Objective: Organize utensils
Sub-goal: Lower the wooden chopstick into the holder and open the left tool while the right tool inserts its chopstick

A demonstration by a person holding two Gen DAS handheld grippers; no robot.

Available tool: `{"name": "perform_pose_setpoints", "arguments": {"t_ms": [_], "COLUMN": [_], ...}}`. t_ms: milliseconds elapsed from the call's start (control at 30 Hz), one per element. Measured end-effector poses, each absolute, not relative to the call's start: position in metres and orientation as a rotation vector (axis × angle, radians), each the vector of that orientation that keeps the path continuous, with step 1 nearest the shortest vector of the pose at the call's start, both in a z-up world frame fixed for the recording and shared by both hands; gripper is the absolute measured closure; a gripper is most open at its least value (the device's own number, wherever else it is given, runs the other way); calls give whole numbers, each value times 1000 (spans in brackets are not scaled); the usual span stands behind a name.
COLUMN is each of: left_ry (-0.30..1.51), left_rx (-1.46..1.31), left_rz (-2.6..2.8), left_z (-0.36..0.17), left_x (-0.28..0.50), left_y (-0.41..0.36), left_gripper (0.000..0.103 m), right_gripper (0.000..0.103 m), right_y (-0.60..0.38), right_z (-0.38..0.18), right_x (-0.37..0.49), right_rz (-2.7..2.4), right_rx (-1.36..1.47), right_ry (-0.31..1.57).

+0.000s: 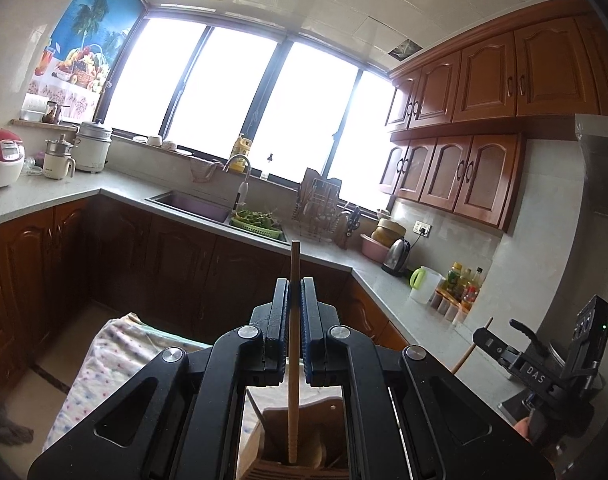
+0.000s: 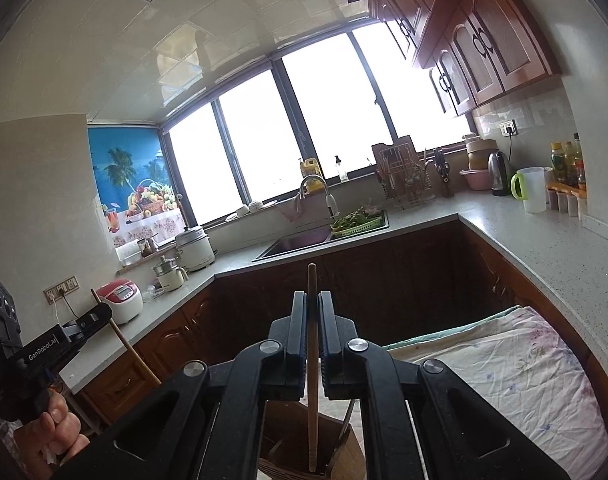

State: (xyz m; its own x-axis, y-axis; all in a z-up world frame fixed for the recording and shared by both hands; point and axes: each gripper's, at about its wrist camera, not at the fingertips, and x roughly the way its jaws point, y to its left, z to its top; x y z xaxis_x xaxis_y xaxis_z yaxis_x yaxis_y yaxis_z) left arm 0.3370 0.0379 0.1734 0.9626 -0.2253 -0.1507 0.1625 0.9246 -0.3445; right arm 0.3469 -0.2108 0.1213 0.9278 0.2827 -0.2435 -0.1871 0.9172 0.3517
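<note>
In the left wrist view, your left gripper is clamped on a pale wooden chopstick. The stick stands nearly upright between the jaws, its blunt end rising above them and its ridged tip reaching down into a wooden utensil holder directly below. Holding it vertical this way looks meant to let it drop straight into a slot. The holder sits on a flowered cloth, which spreads out to its left. Well to the right of the holder, your right gripper shows from the side, with a second stick angled through it.

In the right wrist view, your right gripper is closed tight on a darker chopstick, again nearly upright, its lower tip down inside the same wooden utensil holder. Other utensil handles lean inside the holder beside it. The flowered cloth lies to the holder's right here. To the holder's left, your left gripper and the hand carrying it are visible, its stick slanting downward. Both sticks seem poised for release together.
</note>
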Motion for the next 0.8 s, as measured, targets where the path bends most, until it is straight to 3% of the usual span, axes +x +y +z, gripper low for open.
{"name": "perform_pose_setpoints", "arguments": {"t_ms": [500, 800], "left_ry": [275, 340], "left_rx": [-322, -313], "left_rz": [-177, -215], "left_z": [92, 76], "left_x": [368, 376], "left_y": [24, 18], "left_gripper": [99, 98], "right_gripper": [98, 97], "right_y": [-199, -199], "right_z": [45, 36], "right_x": [369, 374], "right_rz": [204, 210], "right_rx": [354, 353], "right_ry": [383, 442]}}
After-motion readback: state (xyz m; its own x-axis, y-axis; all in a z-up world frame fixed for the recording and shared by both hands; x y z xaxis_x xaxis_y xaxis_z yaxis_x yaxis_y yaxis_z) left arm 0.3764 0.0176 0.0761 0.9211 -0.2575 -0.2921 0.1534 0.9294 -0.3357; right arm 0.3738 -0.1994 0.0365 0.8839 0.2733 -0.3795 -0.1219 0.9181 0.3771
